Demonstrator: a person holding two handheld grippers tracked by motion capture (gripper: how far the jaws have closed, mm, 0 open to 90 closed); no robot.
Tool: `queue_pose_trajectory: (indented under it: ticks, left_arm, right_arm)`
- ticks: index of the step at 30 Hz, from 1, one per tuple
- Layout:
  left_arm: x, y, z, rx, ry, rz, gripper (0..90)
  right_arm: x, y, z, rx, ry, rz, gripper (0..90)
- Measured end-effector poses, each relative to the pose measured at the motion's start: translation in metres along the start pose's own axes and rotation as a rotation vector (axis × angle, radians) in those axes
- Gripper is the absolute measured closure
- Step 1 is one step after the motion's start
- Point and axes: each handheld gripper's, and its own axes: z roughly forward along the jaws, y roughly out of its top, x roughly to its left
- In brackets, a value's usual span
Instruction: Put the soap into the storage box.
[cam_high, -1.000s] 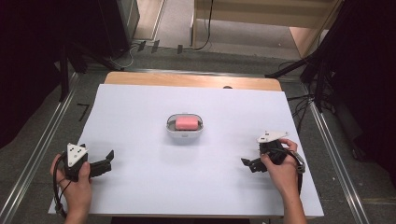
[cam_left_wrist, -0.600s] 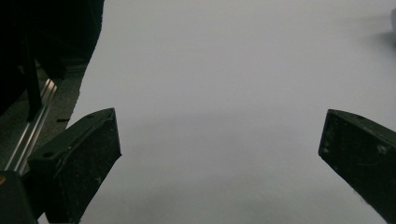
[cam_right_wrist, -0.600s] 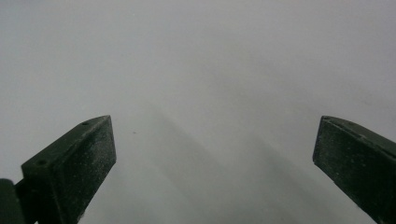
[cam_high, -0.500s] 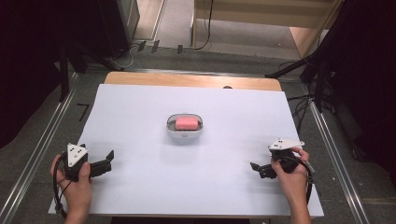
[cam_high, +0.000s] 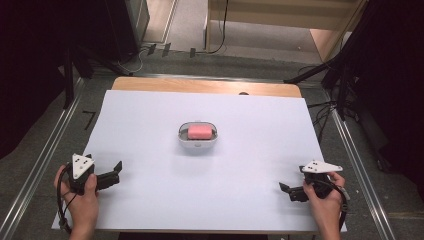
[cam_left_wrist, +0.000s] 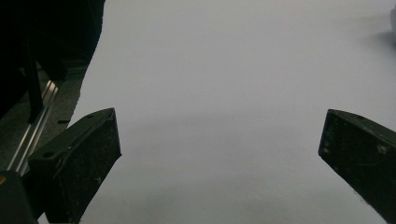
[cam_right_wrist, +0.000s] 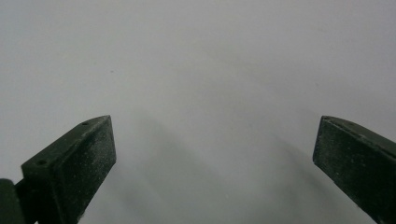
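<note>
A small white dish (cam_high: 197, 143) holding a pink block (cam_high: 199, 131) stands in the middle of the white table (cam_high: 250, 120). My left gripper (cam_high: 117, 169) rests near the front left corner, held by a hand, open and empty; its jaws stand wide apart over bare table in the left gripper view (cam_left_wrist: 219, 144). My right gripper (cam_high: 286, 191) sits near the front right corner, also open with nothing between its jaws, which frame plain white surface in the right gripper view (cam_right_wrist: 215, 149). Both grippers are far from the dish.
A wooden strip (cam_high: 205, 86) edges the table's far side. Metal rails (cam_high: 47, 150) run along both sides of the table. Cables and dark stands (cam_high: 345, 75) crowd the floor beyond. A dark gap and rail (cam_left_wrist: 32, 116) lie off the table's left edge.
My right gripper has drawn back toward the front right corner, away from the dish. The left gripper has stayed where it was.
</note>
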Motion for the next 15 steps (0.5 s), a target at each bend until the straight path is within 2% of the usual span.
queue_pose_trajectory:
  ticks: [4, 15]
  left_arm:
    - [0.0, 0.0, 0.0, 0.0, -0.001, -0.001, 0.0]
    - [0.0, 0.0, 0.0, 0.002, 0.0, 0.001, 0.0]
  right_arm:
    - [-0.003, -0.01, -0.009, -0.023, -0.01, 0.025, 0.0]
    - [-0.011, -0.034, -0.032, -0.093, -0.026, 0.055, 0.0]
